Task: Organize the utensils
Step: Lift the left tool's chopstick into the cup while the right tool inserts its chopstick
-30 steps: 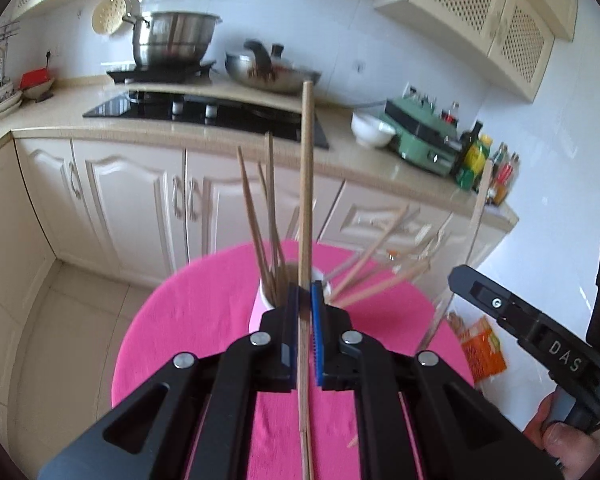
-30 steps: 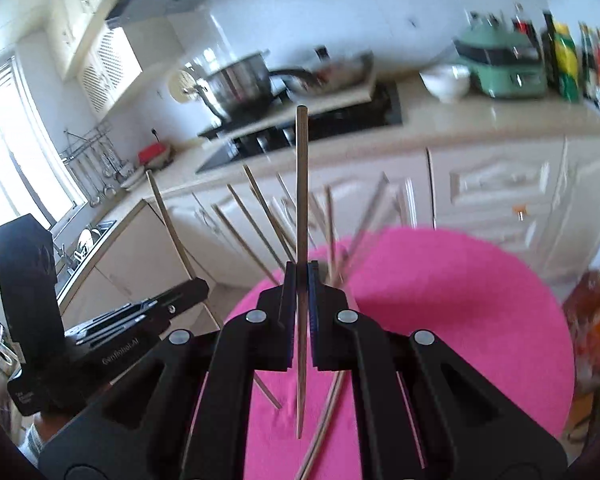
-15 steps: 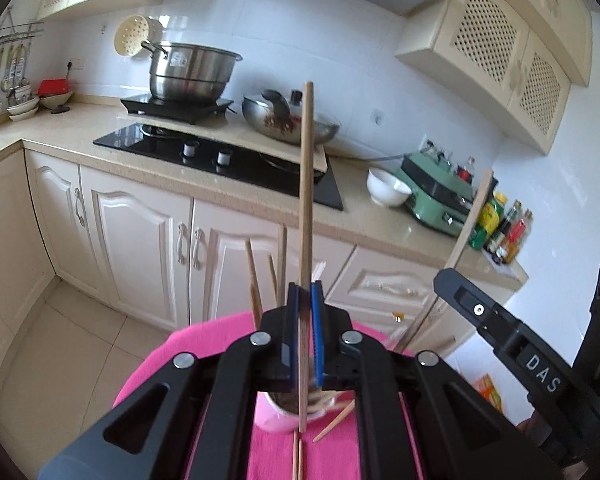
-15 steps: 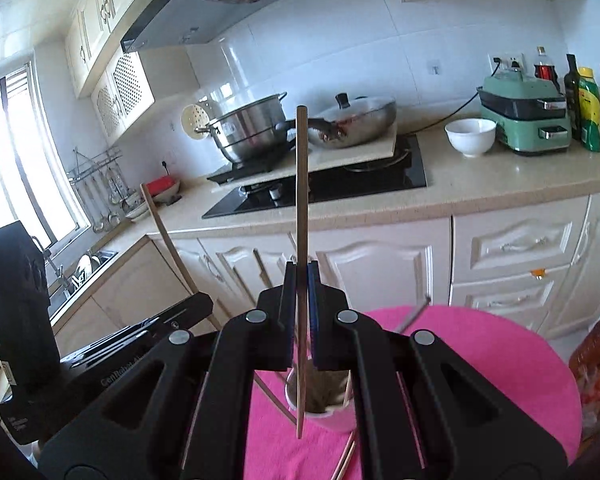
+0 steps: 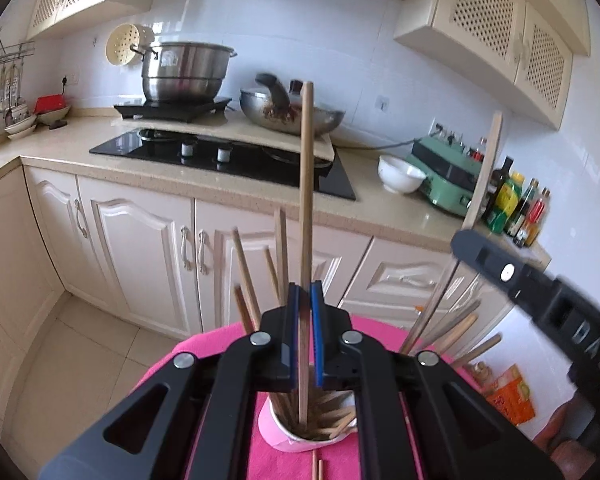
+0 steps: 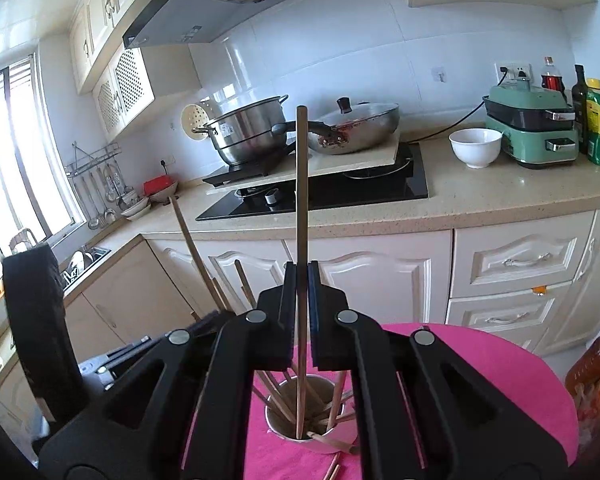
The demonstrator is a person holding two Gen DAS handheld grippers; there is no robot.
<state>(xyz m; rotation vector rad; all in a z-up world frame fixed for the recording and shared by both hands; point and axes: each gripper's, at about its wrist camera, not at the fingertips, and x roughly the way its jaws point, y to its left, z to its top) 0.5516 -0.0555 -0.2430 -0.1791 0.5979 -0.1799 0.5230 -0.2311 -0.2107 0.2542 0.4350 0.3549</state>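
My round tabletop wears a bright pink cloth. A pale cup stands on it, crammed with wooden chopsticks fanning outward. A few loose chopsticks lie flat on the cloth just beside the cup, on my side.

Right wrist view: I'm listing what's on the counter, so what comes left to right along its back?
Steel pot → lidded pan → white bowl → green cooker → bottles.
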